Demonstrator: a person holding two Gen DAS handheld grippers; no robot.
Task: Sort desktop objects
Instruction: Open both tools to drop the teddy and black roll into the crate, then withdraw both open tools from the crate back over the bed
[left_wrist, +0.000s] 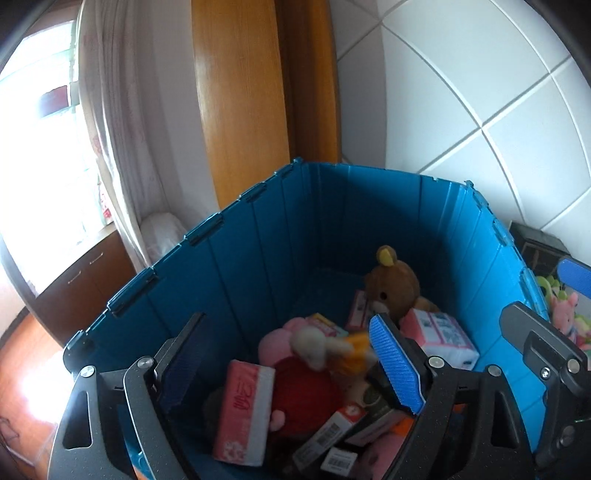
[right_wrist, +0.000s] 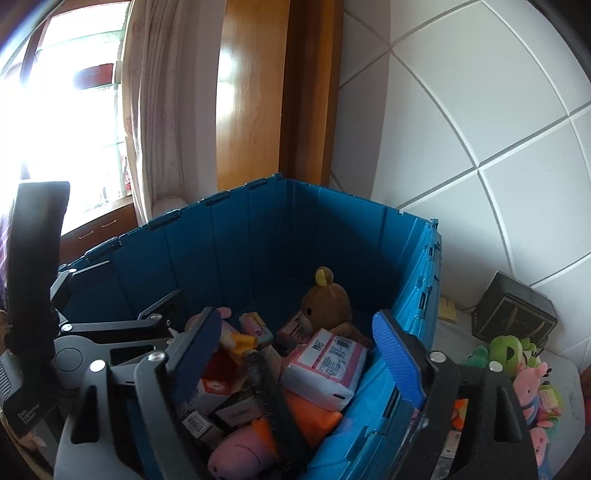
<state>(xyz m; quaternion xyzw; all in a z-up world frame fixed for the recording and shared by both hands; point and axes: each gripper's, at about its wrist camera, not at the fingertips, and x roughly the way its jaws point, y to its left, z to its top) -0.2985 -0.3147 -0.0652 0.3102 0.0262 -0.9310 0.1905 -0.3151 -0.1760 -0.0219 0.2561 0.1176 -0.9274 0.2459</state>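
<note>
Both open claws (left_wrist: 284, 354) (right_wrist: 299, 354) hover over the toy-filled blue crate (left_wrist: 332, 206).

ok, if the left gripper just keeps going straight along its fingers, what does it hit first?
Most likely the small white and yellow plush lying on top of the pile in the blue crate. It sits between the open fingers of the left gripper. Depth is unclear in the fisheye view, so the red plush beneath could come first.

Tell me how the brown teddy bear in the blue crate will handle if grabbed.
The brown teddy bear looks plush, so probably light and squashy under the jaws. Propped against tissue packs, it may slump once lifted. Fuzzy fabric should resist slipping.
</note>
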